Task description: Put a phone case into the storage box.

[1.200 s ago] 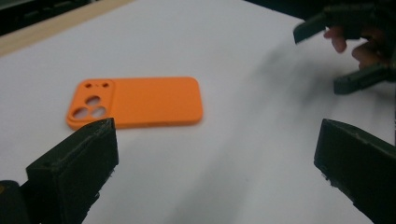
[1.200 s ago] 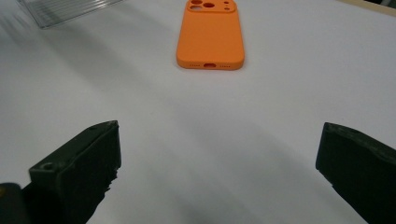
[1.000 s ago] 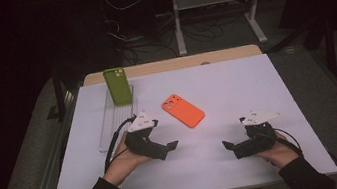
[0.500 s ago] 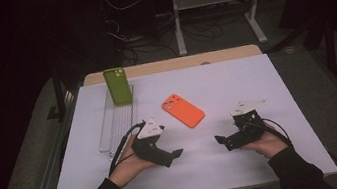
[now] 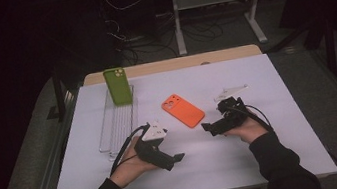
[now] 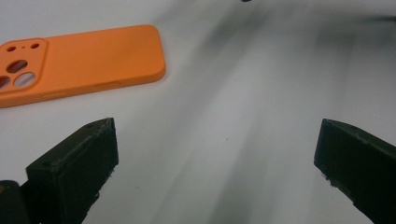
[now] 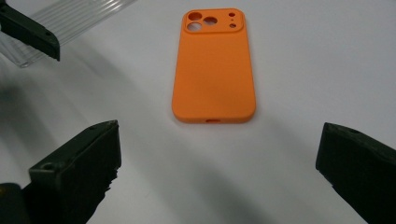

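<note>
At the far left of the white table we see a clear ribbed rack lying lengthwise front to back, and a green phone case standing upright at its far end, camera cut-out at the top. We can read no brand, label or writing on it, nor on anything else here.

Next comes our left gripper, held low over the table near the front edge; its jaws are spread wide with nothing between them. In the left gripper view only bare table lies between the jaws, and the orange case sits off at the upper left.

Near the middle of the table lies the orange phone case, flat, back side up, apart from both grippers. Its long axis runs diagonally: the camera cut-out end points to the far left, toward the rack, and the plain end with the port slot points to the near right. In the right gripper view it runs straight away from the jaws, cut-outs at the far end, port slot nearest.

To the right, our right gripper is also released, jaws wide apart, aimed at the case's near end and close to it without touching.
</note>
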Available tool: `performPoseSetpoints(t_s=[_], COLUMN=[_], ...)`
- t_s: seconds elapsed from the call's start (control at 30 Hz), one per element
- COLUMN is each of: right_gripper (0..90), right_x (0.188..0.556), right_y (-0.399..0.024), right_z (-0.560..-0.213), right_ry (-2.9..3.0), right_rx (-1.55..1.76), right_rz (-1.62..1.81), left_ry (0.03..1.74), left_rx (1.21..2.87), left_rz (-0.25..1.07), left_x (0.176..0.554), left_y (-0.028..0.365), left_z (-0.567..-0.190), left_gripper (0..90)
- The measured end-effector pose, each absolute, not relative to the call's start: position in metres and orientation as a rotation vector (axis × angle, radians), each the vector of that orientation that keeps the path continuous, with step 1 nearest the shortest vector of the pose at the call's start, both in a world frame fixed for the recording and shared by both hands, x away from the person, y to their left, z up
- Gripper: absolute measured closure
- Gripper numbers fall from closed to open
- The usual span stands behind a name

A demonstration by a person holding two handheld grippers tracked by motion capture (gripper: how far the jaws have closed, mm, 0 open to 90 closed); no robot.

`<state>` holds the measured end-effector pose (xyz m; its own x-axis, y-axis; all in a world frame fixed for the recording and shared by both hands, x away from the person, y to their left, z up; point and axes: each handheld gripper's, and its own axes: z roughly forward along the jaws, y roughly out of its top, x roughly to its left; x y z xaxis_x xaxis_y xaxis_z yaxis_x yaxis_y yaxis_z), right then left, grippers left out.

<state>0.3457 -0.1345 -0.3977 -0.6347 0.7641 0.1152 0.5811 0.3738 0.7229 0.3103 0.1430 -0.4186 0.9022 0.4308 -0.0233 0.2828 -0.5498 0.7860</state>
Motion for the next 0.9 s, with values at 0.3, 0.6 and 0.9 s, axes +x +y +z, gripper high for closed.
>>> performPoseSetpoints(t_s=[0.3,0.6,0.9], right_gripper=[0.0,0.0,0.1], right_x=[0.374,0.402,0.427], right_y=[-0.110,-0.092,-0.075], right_z=[-0.394,-0.390,-0.394], right_ry=[2.435,2.467,2.536], right_rx=[1.197,1.208,1.221], right_rz=[1.037,1.010,0.932], left_ry=[0.516,0.540,0.555], left_rx=[2.182,2.164,2.158], left_rz=[0.203,0.200,0.201], left_x=[0.310,0.309,0.310], left_y=[0.145,0.146,0.147], left_z=[-0.419,-0.418,-0.418], left_gripper=[0.0,0.0,0.0])
